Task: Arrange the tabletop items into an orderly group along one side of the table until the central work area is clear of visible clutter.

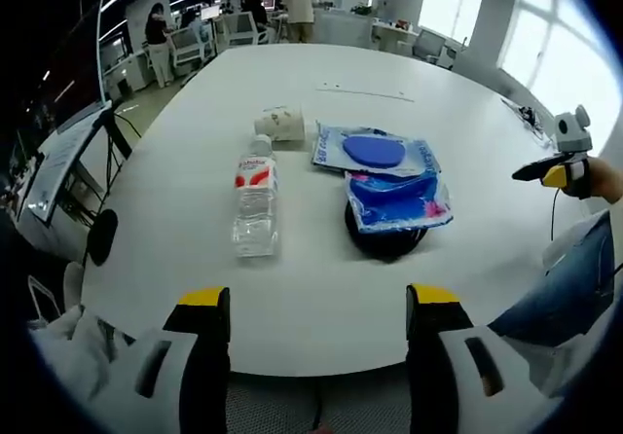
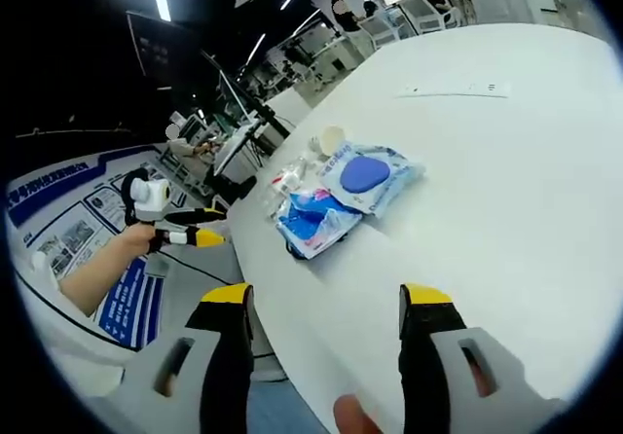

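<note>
The left gripper view looks from just off the near edge of the white bench (image 1: 321,317), level and straight across it toward the far office, with its own left claw (image 1: 316,307) wide apart at the bottom. The bottle (image 1: 255,205) and the blue packets (image 1: 389,176) lie close ahead.

The right gripper view looks from the bench's right side, higher and farther off, rolled so the bench (image 2: 506,181) slopes, its right claw (image 2: 316,303) spread below.

Both views share the bench top and the packets (image 2: 341,196). Each view catches the other claw: right claw (image 1: 545,169), left claw (image 2: 195,230).
</note>
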